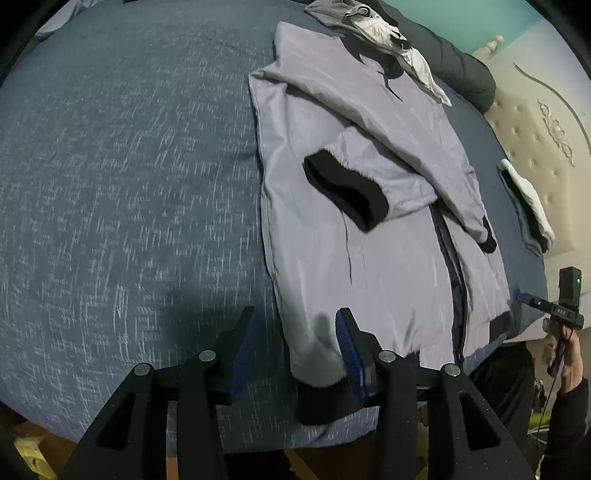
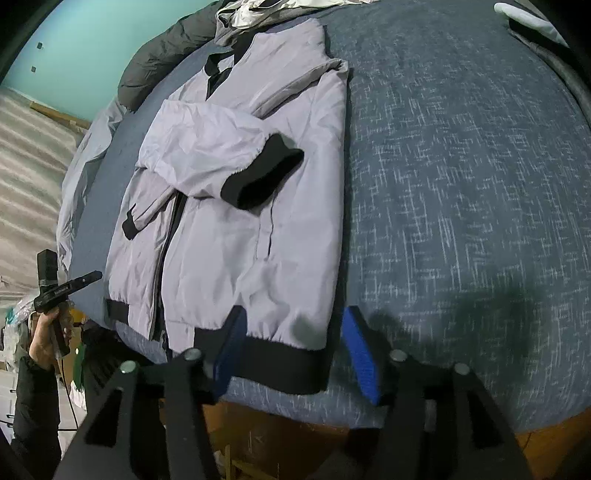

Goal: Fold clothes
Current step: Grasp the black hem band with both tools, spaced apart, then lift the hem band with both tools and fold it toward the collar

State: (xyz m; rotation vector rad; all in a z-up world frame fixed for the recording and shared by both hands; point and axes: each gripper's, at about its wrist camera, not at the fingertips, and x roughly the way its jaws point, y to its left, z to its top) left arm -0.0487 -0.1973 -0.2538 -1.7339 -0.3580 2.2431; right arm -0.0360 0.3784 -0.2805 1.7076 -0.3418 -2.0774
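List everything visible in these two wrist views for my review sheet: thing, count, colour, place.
jacket: one, pale lilac with black cuffs and hem, flat on the bed, both sleeves folded across its front
bedcover: one, blue with white flecks, under the jacket
dark padded garment: one, dark grey or black, at the far edge of the bed
grey and white clothes: a small heap, beyond the jacket's collar
headboard: one, cream, tufted, beside the bed
wall: turquoise, behind the bed
left tongs: one pair, black with blue pads, open above the jacket's hem corner
right tongs: one pair, black with blue pads, open above the hem
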